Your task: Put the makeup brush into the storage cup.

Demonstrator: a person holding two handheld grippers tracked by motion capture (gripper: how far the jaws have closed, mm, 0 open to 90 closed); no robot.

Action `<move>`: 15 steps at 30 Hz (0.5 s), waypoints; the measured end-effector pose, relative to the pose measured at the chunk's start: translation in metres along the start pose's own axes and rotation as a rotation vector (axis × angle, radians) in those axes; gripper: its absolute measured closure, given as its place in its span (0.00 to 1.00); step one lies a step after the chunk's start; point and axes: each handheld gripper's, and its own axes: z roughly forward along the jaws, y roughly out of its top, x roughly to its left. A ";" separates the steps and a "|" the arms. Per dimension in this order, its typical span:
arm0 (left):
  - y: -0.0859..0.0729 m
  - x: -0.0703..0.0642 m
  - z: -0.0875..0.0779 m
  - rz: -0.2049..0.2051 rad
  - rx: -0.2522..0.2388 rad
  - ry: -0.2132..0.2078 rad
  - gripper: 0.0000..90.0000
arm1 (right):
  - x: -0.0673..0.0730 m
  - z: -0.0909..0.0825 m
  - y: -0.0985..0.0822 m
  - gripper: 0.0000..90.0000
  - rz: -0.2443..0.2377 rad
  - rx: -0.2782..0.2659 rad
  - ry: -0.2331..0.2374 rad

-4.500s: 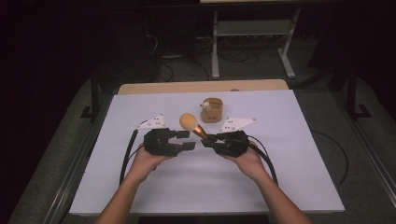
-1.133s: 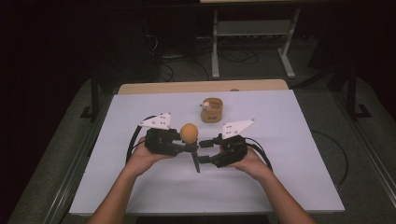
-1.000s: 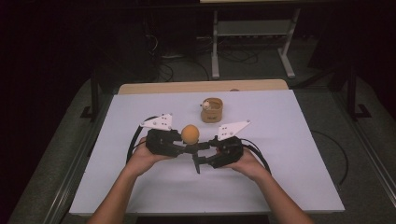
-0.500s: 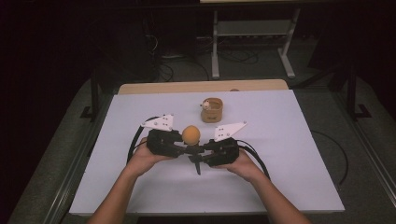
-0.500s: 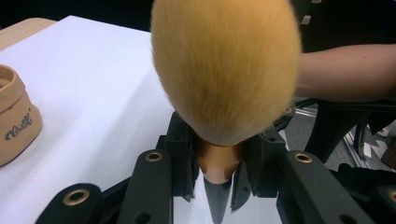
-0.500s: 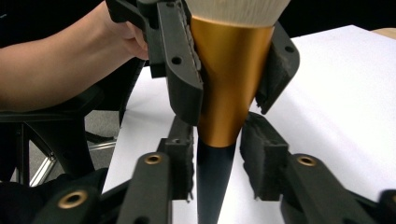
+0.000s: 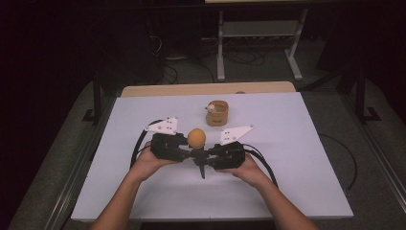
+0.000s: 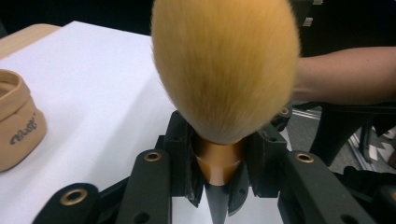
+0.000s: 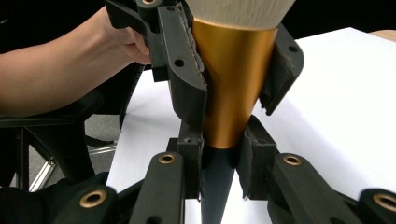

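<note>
A makeup brush (image 7: 196, 138) with a round orange head (image 8: 224, 70), a gold ferrule (image 9: 231, 84) and a black pointed handle (image 7: 202, 170) is held over the white table between both grippers. In the left gripper view, my left gripper (image 8: 219, 161) is shut on the ferrule just under the bristles. My right gripper (image 9: 223, 158) is shut lower down, where the ferrule meets the handle. In the high view the left gripper (image 7: 190, 151) and the right gripper (image 7: 208, 154) meet nose to nose at the brush, whose handle points toward the person.
A small tan fabric pouch (image 7: 218, 113) stands open behind the brush, with something small and pale at its rim; it also appears at the left (image 8: 16, 130). The white table top (image 7: 297, 158) has a wooden strip (image 7: 206, 89) along its far edge. Cables trail from both grippers.
Since 4.5 s ago the brush has turned from lying tilted to head up with its handle toward the person. In the last second the right gripper moved slightly left, closer to the left one.
</note>
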 end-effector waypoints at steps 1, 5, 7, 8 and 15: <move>0.000 0.000 0.000 -0.002 -0.001 0.007 0.66 | 0.000 0.000 0.000 0.81 -0.002 -0.001 -0.007; -0.001 0.001 -0.001 -0.010 -0.007 0.011 0.54 | -0.001 -0.003 0.000 0.81 0.002 0.001 -0.019; -0.002 0.001 -0.002 -0.010 -0.008 0.025 0.49 | -0.001 -0.004 0.000 0.81 -0.001 0.000 -0.027; -0.003 0.001 -0.002 -0.012 -0.009 0.024 0.46 | -0.002 -0.005 0.000 0.81 0.000 0.001 -0.032; -0.006 0.000 -0.009 -0.020 -0.029 0.070 0.32 | -0.004 -0.013 0.000 0.81 0.005 0.003 -0.068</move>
